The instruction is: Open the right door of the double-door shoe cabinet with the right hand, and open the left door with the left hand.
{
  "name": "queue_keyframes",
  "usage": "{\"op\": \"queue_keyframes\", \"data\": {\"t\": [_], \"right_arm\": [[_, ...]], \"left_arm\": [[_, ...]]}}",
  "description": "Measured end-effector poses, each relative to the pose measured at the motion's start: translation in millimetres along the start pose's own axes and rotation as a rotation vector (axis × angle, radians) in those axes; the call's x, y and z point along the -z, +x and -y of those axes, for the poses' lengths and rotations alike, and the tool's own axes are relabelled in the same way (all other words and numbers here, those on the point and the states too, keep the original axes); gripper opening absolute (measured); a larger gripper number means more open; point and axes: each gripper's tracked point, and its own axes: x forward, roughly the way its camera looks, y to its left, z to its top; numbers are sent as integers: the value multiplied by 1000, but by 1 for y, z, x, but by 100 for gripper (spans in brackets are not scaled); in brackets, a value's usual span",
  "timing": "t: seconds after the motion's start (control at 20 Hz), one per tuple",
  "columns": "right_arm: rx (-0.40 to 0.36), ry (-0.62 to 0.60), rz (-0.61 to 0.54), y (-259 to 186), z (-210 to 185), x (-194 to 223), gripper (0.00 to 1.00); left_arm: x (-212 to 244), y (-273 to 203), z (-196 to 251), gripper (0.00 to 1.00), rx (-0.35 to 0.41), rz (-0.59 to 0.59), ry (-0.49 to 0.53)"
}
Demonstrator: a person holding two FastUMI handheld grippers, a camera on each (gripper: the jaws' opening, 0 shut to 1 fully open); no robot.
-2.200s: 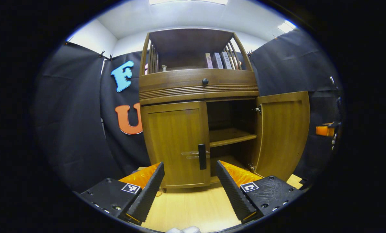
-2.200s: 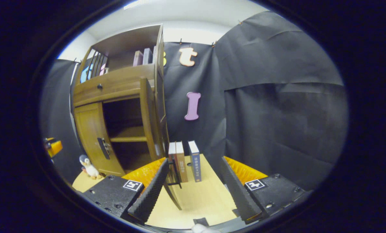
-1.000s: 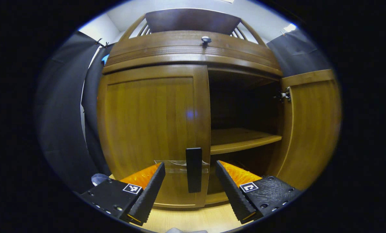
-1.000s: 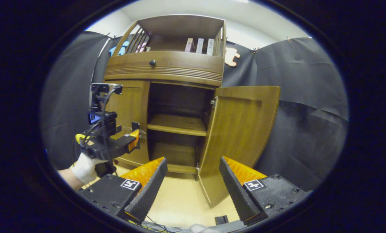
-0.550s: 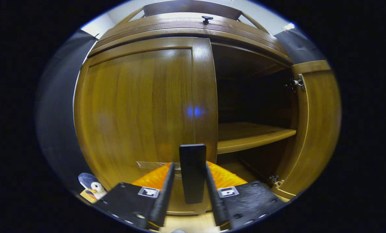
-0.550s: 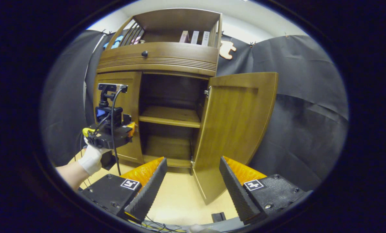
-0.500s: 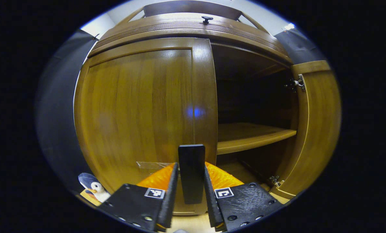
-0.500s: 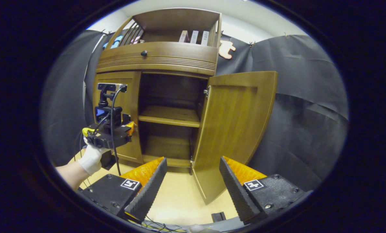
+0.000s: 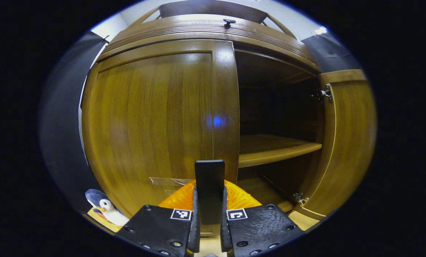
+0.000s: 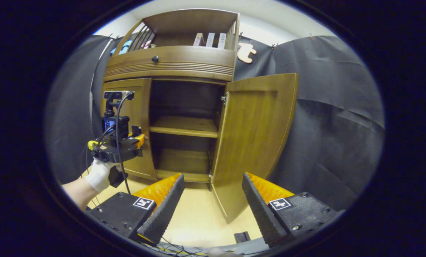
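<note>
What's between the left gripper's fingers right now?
In the left gripper view, the left door's black handle stands upright between the left gripper's fingers, both pressed against it.

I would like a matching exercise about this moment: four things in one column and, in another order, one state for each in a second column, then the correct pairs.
Things
1. left wooden cabinet door
2. right wooden cabinet door
3. left gripper
4. right gripper

States
A. swung wide open
B. shut on the black bar handle
C. closed
D. open, holding nothing

Pairs: 1-C, 2-A, 3-B, 4-D
</note>
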Motion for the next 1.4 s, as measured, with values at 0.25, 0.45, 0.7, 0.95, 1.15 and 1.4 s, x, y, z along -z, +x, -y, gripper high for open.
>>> {"op": "queue_keyframes", "data": {"t": [0.25, 0.45, 0.7, 0.95, 1.15, 1.4], "right_arm": [[-18, 3, 11, -10, -5, 2, 100], [-26, 14, 8, -24, -8, 8, 100], [-43, 23, -11, -40, -14, 19, 100], [-69, 22, -18, -58, -26, 26, 100], [-81, 22, -9, -68, -32, 26, 100], [-120, 27, -16, -76, -49, 33, 100]], "left_arm": [[5, -24, -1, 22, 13, -13, -9], [7, -49, -7, 21, 23, -11, -3], [10, -80, -16, 22, 28, -8, -27], [13, -109, -26, 22, 23, -15, -27], [15, -130, -36, 22, 20, -16, -27], [16, -158, -54, 21, 27, -14, -36]]}}
